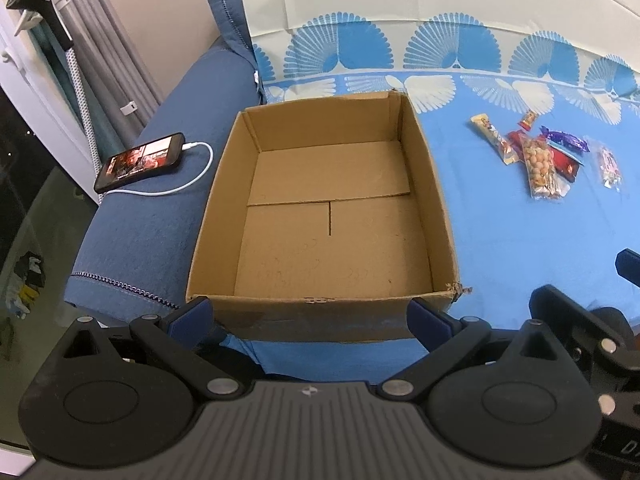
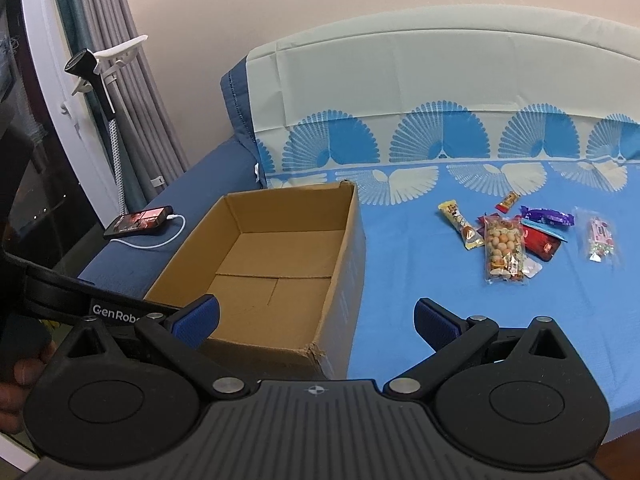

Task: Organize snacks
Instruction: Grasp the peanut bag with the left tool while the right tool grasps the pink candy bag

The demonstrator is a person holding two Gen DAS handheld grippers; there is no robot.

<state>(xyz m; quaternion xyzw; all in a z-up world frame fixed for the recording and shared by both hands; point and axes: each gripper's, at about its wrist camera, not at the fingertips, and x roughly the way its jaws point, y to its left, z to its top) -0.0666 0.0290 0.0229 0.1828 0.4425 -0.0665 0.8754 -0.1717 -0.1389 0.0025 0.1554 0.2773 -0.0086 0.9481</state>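
Nothing is packed yet: both the left tongs [image 1: 310, 314] and right tongs [image 2: 318, 318] hang apart and empty near the bare cardboard box [image 2: 280, 256], while the snacks [image 2: 520, 236] lie scattered on the bed [image 2: 440, 300] to its right, so the next move likely calls for reaching there.

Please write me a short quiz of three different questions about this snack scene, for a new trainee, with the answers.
1. True or false: the brown cardboard box already holds snacks.
2. Which item lies left of the box? A) black smartphone on a white cable B) purple wrapper C) peanut bag
3. Fill in: the clear bag of round peanuts lies on the ___ sheet.

Key: 1 false, it is empty. 2 A. 3 blue. Both the left gripper and the right gripper are open.
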